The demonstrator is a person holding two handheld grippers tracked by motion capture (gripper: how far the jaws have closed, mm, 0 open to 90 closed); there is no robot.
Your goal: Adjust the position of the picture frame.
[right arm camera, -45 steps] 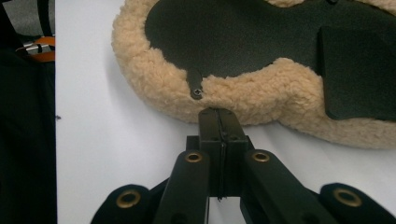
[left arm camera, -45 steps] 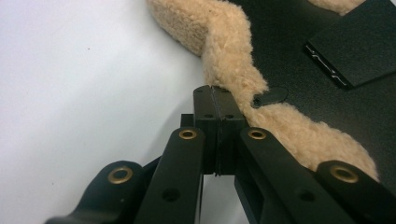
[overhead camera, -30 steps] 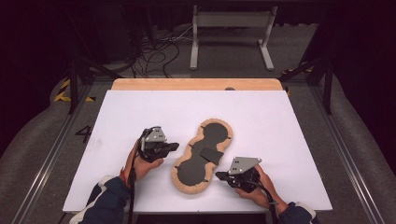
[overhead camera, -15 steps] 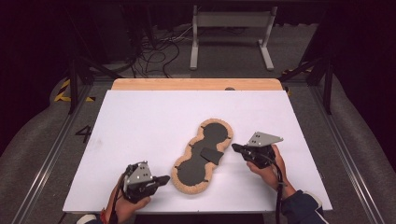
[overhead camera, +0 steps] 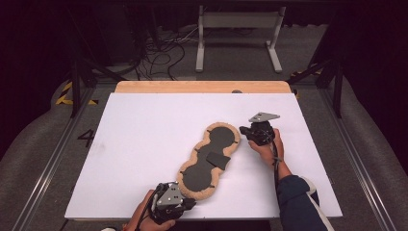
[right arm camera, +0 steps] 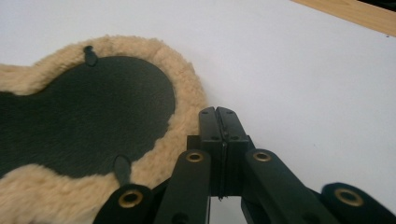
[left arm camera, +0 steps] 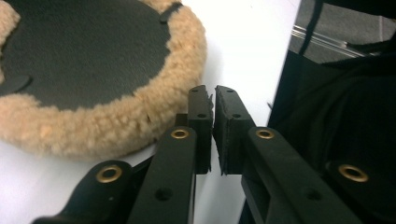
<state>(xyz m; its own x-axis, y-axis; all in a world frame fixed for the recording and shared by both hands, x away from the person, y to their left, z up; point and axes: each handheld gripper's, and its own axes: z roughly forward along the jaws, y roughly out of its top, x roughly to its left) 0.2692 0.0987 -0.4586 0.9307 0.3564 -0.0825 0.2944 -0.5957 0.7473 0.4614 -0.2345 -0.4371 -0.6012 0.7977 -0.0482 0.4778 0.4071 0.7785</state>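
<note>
While a peanut-shaped fleece pad [overhead camera: 210, 157] lies dark side up, slantwise on the white table [overhead camera: 144, 144], a person sets one gripper at each end, apparently to take it by both ends. Left gripper [overhead camera: 188, 204], by the near lobe, has jaws nearly together, gripping nothing. Right gripper [overhead camera: 244, 130], beside the far lobe's fringe, has jaws pressed together, also empty.

The high view looks forward and down over the white table [overhead camera: 144, 144]. Both gripper views sit close, sharing the tan fleece-edged, black-centred pad [overhead camera: 209, 159].
</note>
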